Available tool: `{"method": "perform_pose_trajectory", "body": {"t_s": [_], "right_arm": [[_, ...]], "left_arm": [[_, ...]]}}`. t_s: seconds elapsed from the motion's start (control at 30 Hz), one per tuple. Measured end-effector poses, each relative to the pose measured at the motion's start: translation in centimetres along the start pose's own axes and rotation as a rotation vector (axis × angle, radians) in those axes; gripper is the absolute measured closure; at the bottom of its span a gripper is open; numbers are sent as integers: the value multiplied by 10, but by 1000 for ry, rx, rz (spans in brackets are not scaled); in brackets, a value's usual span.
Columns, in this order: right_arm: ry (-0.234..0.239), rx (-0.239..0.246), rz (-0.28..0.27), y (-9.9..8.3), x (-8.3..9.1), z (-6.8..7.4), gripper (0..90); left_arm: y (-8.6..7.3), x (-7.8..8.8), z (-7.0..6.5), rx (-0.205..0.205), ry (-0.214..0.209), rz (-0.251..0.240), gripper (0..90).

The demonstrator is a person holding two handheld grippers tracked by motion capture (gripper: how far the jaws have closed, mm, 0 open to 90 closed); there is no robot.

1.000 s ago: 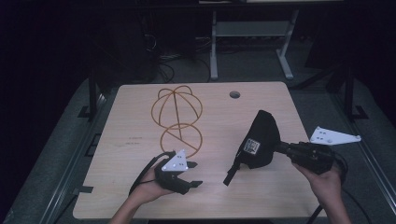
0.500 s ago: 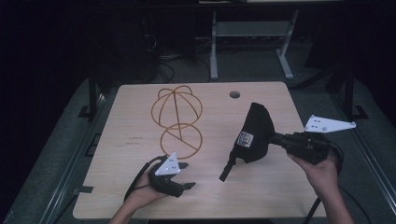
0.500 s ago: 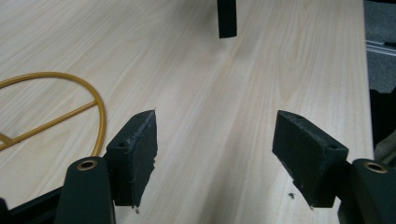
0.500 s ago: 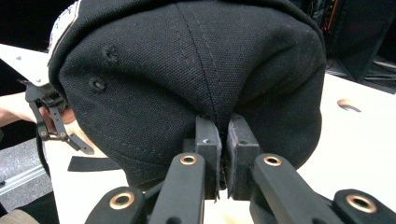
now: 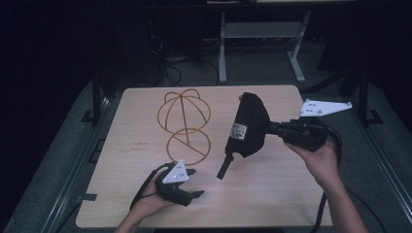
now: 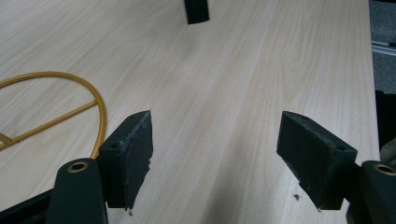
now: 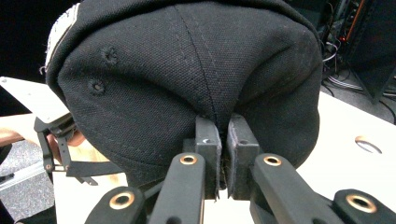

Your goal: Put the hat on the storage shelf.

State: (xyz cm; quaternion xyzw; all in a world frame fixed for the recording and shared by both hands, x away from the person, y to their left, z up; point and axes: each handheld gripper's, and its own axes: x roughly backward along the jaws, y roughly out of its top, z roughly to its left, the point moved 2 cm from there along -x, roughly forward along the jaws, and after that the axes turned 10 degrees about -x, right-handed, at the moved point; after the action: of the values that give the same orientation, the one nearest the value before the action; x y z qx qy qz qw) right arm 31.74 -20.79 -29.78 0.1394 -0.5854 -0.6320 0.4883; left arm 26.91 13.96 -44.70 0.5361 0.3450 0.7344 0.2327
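Black cotton twill is being pinched between the closed jaws of the right gripper [image 7: 223, 179], which is holding one cap [image 5: 248, 127] clear of the table [image 5: 282, 174], to the right of the wire stand. In the right gripper view the fabric of the crown is being squeezed flat along a seam, and in the high view the cap's strap [image 5: 224, 167] is hanging down toward the wood without clearly touching it. Compared with a second ago, the cap is being carried higher and nearer the stand, while the left gripper [image 5: 194, 187] is being kept low near the front edge. The left jaws have just been opening and nothing is lying between them; in the left gripper view only bare wood is being framed by the two pads. This is being read as the left hand having let go so that the right alone can bring the cap over to the stand. One cap, one gold wire stand [image 5: 183, 125] made of a domed top and a ring base, two grippers and one table are being counted. A single round hole [image 5: 241, 96] is being seen in the table's far edge.
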Motion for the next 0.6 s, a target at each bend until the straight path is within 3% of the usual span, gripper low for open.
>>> {"method": "perform_pose_trajectory", "body": {"t_s": [0.3, 0.6], "right_arm": [[14, 20, 9, 17, -10, 6, 854], [19, 18, 0, 34, -17, 7, 854]], "left_arm": [[-2, 1, 2, -10, 14, 0, 255], [-4, 3, 4, 7, 30, -16, 256]]}}
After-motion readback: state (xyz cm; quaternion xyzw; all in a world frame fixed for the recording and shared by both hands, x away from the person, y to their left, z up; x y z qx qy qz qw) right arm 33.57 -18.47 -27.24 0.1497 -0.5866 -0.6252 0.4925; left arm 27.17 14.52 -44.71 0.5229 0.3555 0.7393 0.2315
